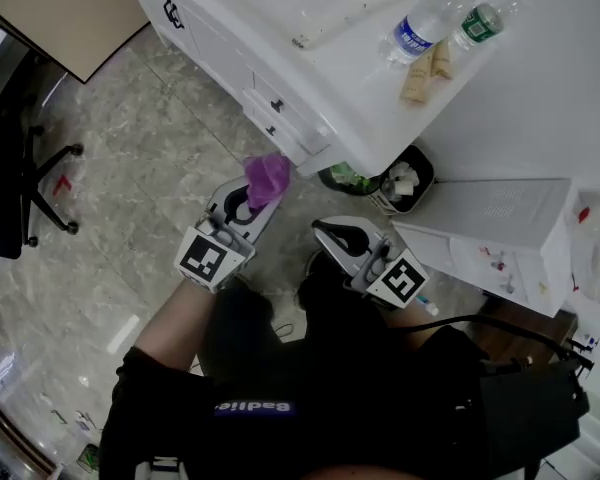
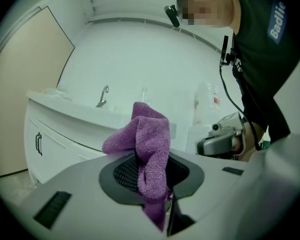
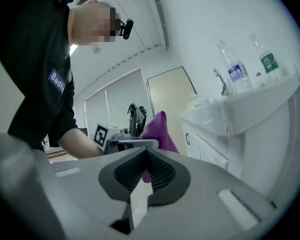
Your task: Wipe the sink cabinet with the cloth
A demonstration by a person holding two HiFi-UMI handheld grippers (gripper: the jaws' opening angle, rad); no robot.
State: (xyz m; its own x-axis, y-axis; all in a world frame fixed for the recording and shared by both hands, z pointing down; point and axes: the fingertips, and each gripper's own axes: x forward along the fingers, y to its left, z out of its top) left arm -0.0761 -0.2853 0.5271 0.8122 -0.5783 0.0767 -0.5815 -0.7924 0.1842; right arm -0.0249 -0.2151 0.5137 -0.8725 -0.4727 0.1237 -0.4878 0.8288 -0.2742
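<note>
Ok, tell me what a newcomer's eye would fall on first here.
The bright purple cloth stands out first, pinched in the left gripper just in front of the white sink cabinet. Next come two water bottles on the countertop, and the right gripper, shut and empty.

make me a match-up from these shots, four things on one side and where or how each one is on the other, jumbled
1 purple cloth
2 blue-label water bottle
3 waste bin
4 right claw

a on the sink counter
b shut, empty
c on the floor under the counter's corner
d pinched in the left claw

Pairs: 1-d, 2-a, 3-c, 4-b
</note>
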